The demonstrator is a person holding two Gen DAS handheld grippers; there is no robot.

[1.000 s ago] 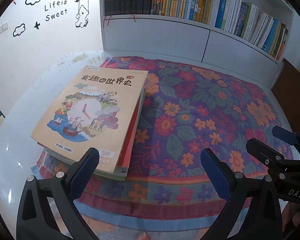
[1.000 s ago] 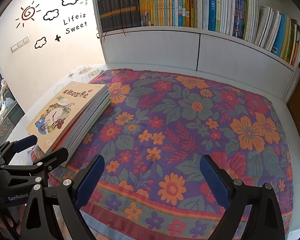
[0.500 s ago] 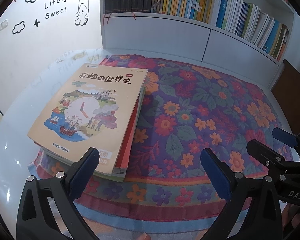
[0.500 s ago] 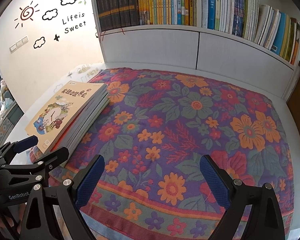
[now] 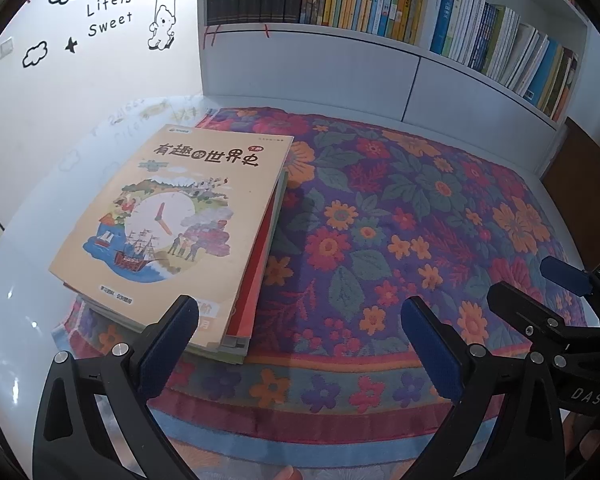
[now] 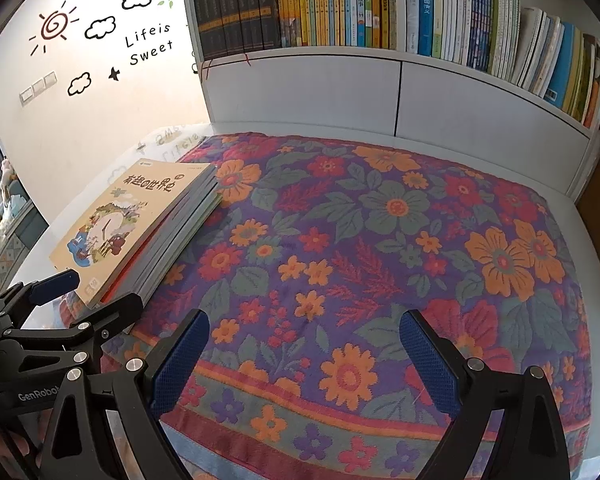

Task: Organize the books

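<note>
While both tools are hovering over the near edge of the counter, the left tool (image 5: 296,320) is standing wide, its blue pads gripping nothing, with its left pad just in front of the near corner of the stack of books (image 5: 180,236). That stack is lying flat at the left of the flowered cloth (image 5: 400,240), its top cover showing a clock and a ship. The right tool (image 6: 304,332) is also gaping wide and holding nothing, pointing over bare cloth to the right of the stack (image 6: 140,224). Against the far wall, a white bookshelf (image 6: 380,88) is carrying rows of upright books (image 6: 340,4). Cloud and sun decals (image 6: 100,28) are showing on the left wall.
</note>
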